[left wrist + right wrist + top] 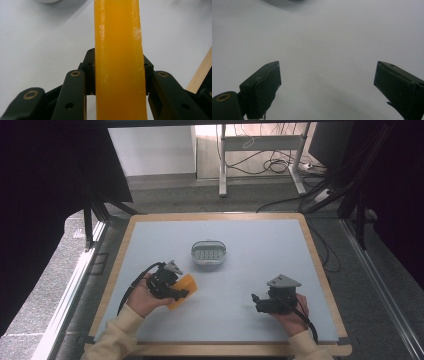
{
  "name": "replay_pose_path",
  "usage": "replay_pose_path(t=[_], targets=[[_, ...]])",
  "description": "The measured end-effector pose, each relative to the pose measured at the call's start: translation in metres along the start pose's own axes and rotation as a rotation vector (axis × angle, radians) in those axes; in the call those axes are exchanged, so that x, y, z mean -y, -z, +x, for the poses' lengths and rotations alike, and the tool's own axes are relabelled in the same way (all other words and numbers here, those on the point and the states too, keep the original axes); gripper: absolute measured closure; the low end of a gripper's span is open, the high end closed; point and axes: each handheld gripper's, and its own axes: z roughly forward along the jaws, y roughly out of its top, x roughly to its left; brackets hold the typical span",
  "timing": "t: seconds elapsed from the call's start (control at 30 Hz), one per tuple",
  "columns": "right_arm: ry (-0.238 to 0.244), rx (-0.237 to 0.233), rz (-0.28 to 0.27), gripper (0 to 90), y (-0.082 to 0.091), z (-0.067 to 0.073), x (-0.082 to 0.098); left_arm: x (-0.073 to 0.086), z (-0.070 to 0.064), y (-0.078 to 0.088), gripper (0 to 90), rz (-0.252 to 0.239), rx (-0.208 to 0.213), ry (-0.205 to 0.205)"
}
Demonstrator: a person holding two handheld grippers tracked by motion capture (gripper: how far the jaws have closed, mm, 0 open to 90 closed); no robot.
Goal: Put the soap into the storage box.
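Note:
My left gripper (181, 293) is shut on an orange soap bar (183, 289), held just above the table at the left front. In the left gripper view the orange soap bar (118, 60) stands on edge between the two black jaws and runs up past the top of the frame. A grey soap dish (208, 253) with a slotted insert sits near the table's middle, beyond the bar. My right gripper (255, 301) is at the right front, low over the table; its jaws stand wide apart around my right gripper's midpoint (327, 85) with nothing between them.
The pale blue table top (250, 270) has a wooden border (315, 255). Behind the table stand a desk frame (222, 165) and loose cables on the floor (270, 165). Dark curtains hang at both sides.

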Motion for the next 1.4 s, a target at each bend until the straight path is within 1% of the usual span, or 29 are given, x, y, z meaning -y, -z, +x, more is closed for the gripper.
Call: replay_pose_path(t=[0.3, 0.53, 0.77, 1.07, 1.27, 1.4], targets=[[0.002, 0.000, 0.002, 7.6, 0.000, 0.000, 0.000, -0.006, 0.001, 0.004, 61.6, -0.006, -0.010, -0.009], [-0.006, -0.005, -0.004, 7.6, 0.000, 0.000, 0.000, -0.012, 0.004, 0.008, 61.6, -0.013, -0.018, -0.019], [-0.004, -0.006, -0.003, 7.6, 0.000, 0.000, 0.000, -0.017, 0.006, 0.007, 61.6, -0.010, -0.018, -0.027], [0.000, -0.001, 0.001, 7.6, 0.000, -0.001, 0.000, -0.021, 0.009, 0.002, 61.7, 0.000, -0.015, -0.031], [0.001, -0.001, 0.002, 7.6, 0.000, 0.000, 0.000, -0.025, 0.011, 0.002, 61.6, 0.003, -0.008, -0.036], [0.004, 0.001, 0.002, 7.6, 0.000, 0.000, 0.000, -0.028, 0.014, 0.003, 61.6, 0.003, -0.011, -0.042]])
